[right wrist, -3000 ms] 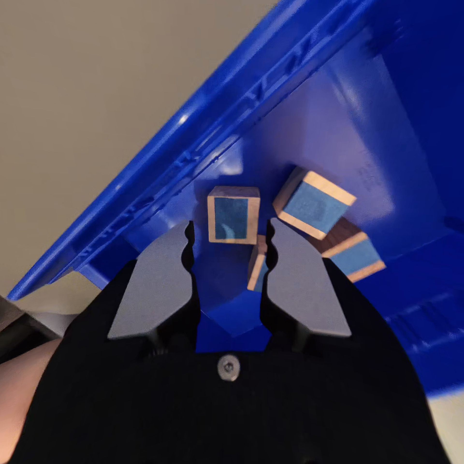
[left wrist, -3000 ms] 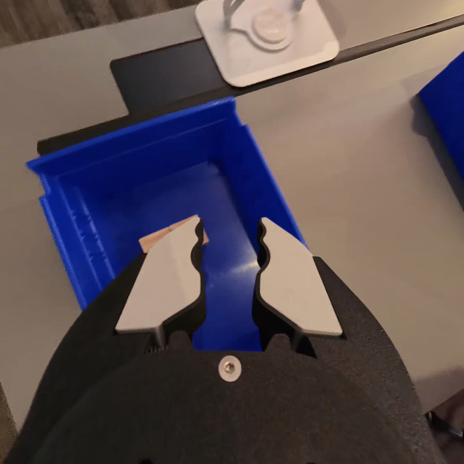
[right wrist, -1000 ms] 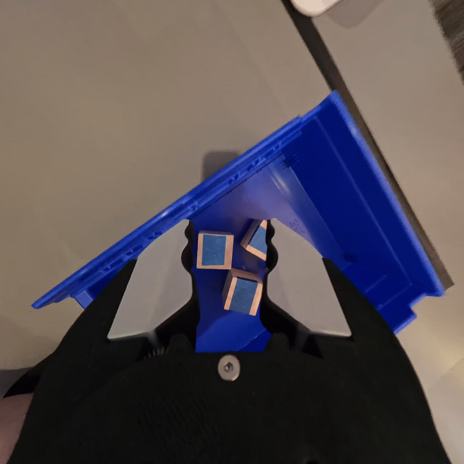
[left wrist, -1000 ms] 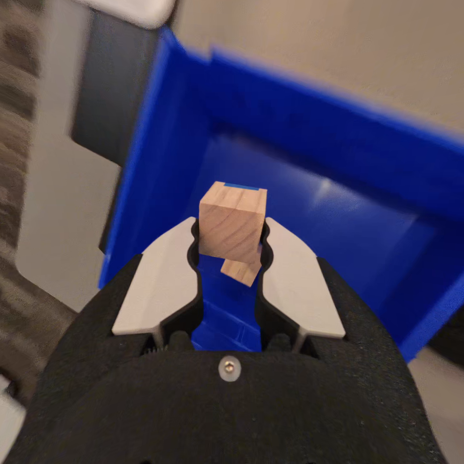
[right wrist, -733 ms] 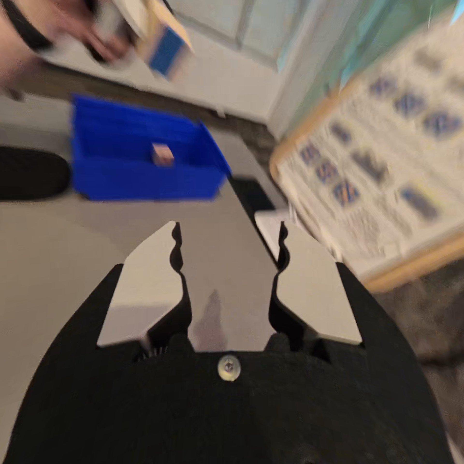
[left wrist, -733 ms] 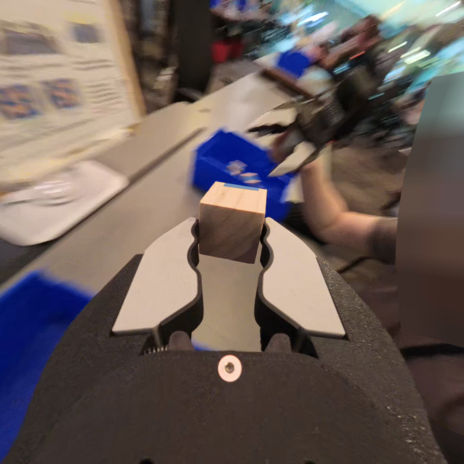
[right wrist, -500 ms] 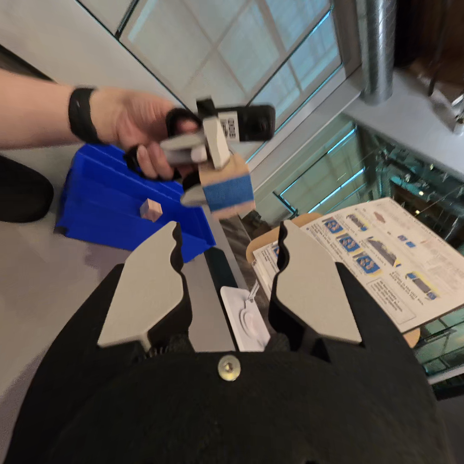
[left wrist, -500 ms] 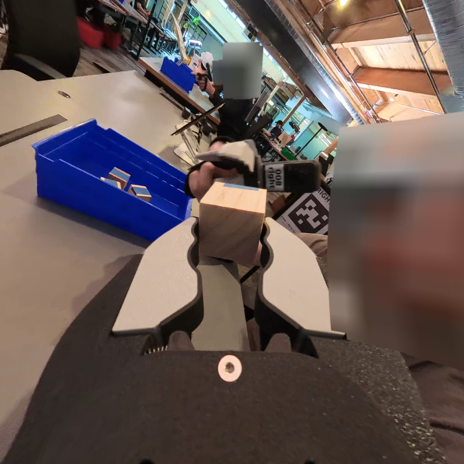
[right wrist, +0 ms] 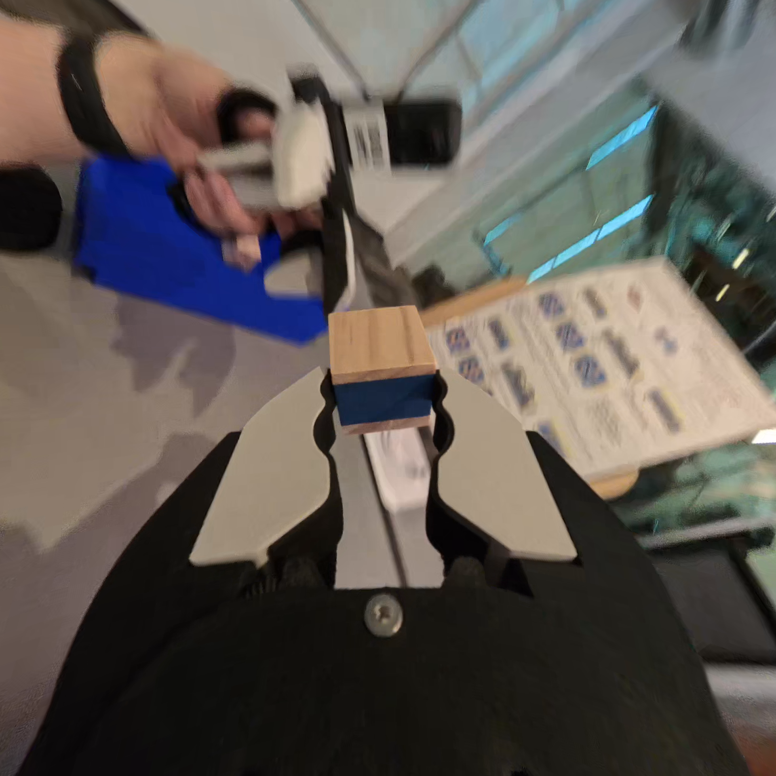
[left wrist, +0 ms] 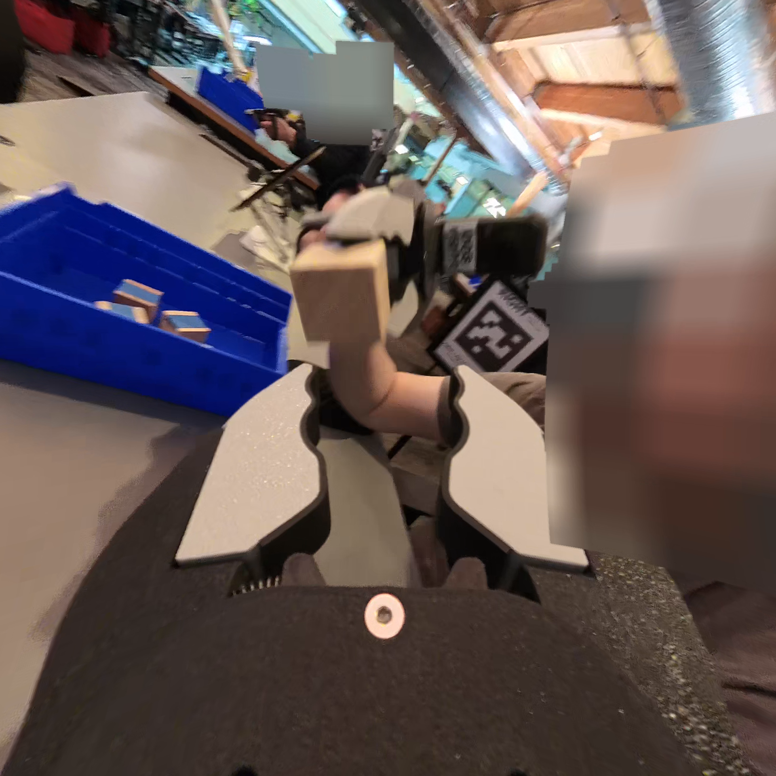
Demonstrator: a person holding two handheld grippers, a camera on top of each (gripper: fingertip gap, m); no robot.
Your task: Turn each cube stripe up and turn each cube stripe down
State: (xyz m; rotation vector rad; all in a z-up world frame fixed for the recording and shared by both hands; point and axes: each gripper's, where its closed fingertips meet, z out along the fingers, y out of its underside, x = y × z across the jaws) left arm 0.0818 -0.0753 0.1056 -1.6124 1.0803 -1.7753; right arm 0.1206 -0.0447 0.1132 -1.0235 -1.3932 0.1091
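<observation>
The wooden cube is clamped between the right gripper fingertips, blue stripe facing the camera. The left gripper is spread wide and empty. Three more cubes are seen in the blue bin, left of the left gripper.

**Inspector:** Surroundings, left wrist view?

**Assistant:** A grey tabletop. A square black-and-white marker card stands tilted to the right, behind the forearm. Beyond it, a far table carries a second blue bin. Wooden beams and a silver duct run overhead.

**Inspector:** Right wrist view?

**Assistant:** Heavily blurred. A printed sheet lies on a wooden board at right. A white flat object rests on the tabletop near the edge; its kind cannot be told. Large windows fill the background.
</observation>
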